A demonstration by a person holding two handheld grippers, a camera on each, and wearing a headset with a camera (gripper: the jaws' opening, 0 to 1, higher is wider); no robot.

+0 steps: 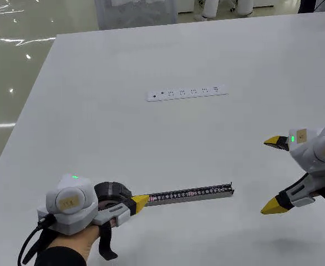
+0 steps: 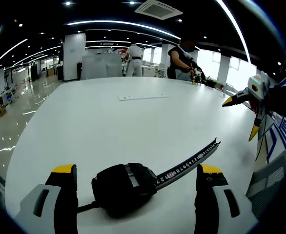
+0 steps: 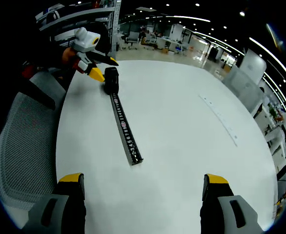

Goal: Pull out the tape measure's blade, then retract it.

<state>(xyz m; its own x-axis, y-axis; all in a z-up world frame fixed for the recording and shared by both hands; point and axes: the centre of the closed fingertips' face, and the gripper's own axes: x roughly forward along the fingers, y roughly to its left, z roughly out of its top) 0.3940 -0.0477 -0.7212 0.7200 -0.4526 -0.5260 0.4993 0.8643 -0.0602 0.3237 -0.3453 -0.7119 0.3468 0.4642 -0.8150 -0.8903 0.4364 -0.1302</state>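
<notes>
The black tape measure [image 2: 123, 189] is pictured lying on the white surface [image 1: 151, 138] between the spread jaws of the left gripper [image 2: 138, 169], which are set on either side of its case without being closed on it. Its blade [image 1: 193, 193] is laid out flat across the surface to the right. The right gripper [image 1: 273, 174] is held near the blade's free end, its jaws parted with nothing gripped, and a white power strip [image 1: 187, 92] is seen farther back.

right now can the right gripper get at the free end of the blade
Probably yes: the blade's end lies on bare table just ahead of the open right gripper, nothing between them.
</notes>
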